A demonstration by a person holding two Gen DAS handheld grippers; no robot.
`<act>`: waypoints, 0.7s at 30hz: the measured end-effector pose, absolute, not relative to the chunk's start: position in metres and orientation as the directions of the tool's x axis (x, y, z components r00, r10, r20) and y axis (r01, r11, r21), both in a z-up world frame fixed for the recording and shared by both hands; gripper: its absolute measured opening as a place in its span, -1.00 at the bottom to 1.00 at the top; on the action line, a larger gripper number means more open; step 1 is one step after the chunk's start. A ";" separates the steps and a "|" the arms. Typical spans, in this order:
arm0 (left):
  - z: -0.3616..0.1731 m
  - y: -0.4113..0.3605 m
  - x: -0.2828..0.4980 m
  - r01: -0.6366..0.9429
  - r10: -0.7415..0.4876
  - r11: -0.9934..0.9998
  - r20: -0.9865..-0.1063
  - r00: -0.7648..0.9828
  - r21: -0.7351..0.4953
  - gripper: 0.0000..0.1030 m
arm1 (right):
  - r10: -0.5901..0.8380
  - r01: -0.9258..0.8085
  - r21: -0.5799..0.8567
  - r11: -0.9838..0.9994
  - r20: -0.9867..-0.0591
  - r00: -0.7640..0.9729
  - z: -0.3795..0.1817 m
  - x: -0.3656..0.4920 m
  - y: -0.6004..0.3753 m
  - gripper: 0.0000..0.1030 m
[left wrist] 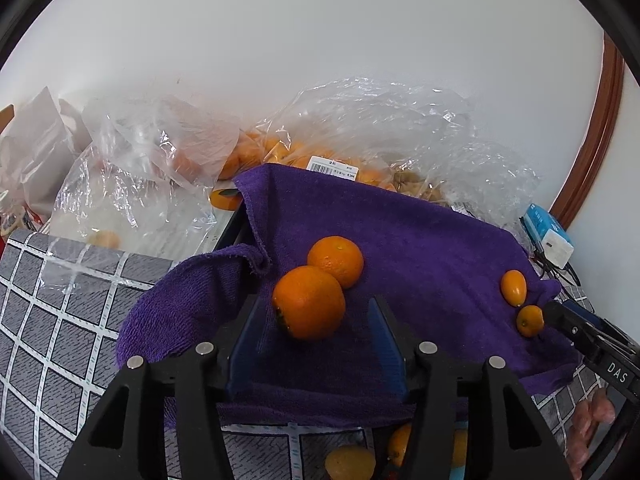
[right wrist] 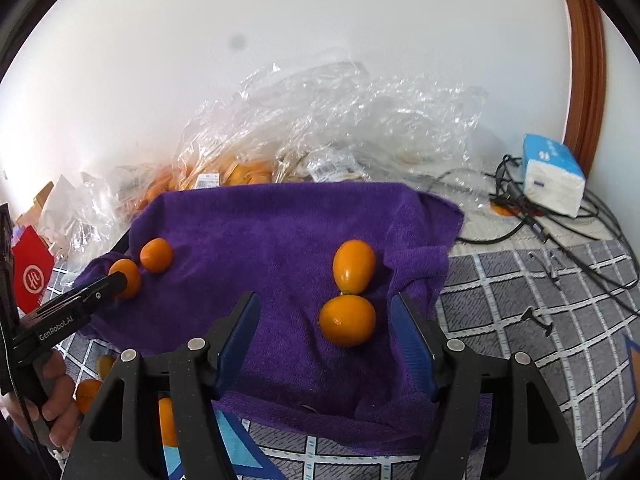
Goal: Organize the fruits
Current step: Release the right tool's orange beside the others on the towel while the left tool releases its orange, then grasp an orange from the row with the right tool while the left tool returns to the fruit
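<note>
A purple towel (left wrist: 400, 240) (right wrist: 280, 232) covers a raised surface. On it lie a persimmon (left wrist: 309, 302) and a mandarin (left wrist: 336, 261), touching. My left gripper (left wrist: 316, 312) is open, its jaws on either side of the persimmon. Two kumquats (right wrist: 347, 320) (right wrist: 353, 266) lie on the towel's right part; they also show in the left wrist view (left wrist: 513, 287) (left wrist: 529, 321). My right gripper (right wrist: 326, 316) is open, and the near kumquat sits between its jaws, close to the right finger. The left gripper's finger (right wrist: 96, 292) shows at the persimmon (right wrist: 126, 278) in the right wrist view.
Clear plastic bags (left wrist: 360, 128) (right wrist: 340, 120) with orange fruit lie behind the towel against the white wall. A tissue pack (right wrist: 552, 176) and black cables (right wrist: 560, 232) lie at right. More fruit (left wrist: 350, 462) lies on the grey checked cloth (left wrist: 60, 320) near me. A red box (right wrist: 30, 276) is at left.
</note>
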State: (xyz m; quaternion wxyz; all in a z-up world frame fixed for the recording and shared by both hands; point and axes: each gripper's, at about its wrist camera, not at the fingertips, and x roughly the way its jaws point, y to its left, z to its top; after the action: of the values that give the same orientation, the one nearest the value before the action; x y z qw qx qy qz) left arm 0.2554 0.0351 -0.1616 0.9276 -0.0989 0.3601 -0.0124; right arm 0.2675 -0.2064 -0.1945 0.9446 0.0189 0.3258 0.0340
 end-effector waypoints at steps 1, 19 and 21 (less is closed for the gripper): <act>-0.161 0.036 0.255 -0.049 -0.095 0.980 -0.664 0.742 -0.195 0.05 | 0.059 -0.043 0.042 0.998 -0.607 0.793 -0.193 0.266 -0.206 0.32; -0.117 0.050 0.234 -0.095 -0.058 0.969 -0.584 0.809 -0.227 0.07 | 0.147 -0.122 0.082 0.989 -0.601 0.785 -0.170 0.241 -0.193 -0.07; -0.112 0.053 0.230 -0.103 -0.068 0.964 -0.604 0.794 -0.245 0.07 | 0.146 -0.126 0.077 0.989 -0.620 0.771 -0.170 0.239 -0.187 -0.10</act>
State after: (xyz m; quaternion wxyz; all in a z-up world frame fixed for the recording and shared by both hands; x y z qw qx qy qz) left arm 0.2297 0.0533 -0.1117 0.9377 -0.1336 0.3205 0.0093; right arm 0.2386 -0.1874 -0.1697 0.9408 0.0154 0.3307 0.0722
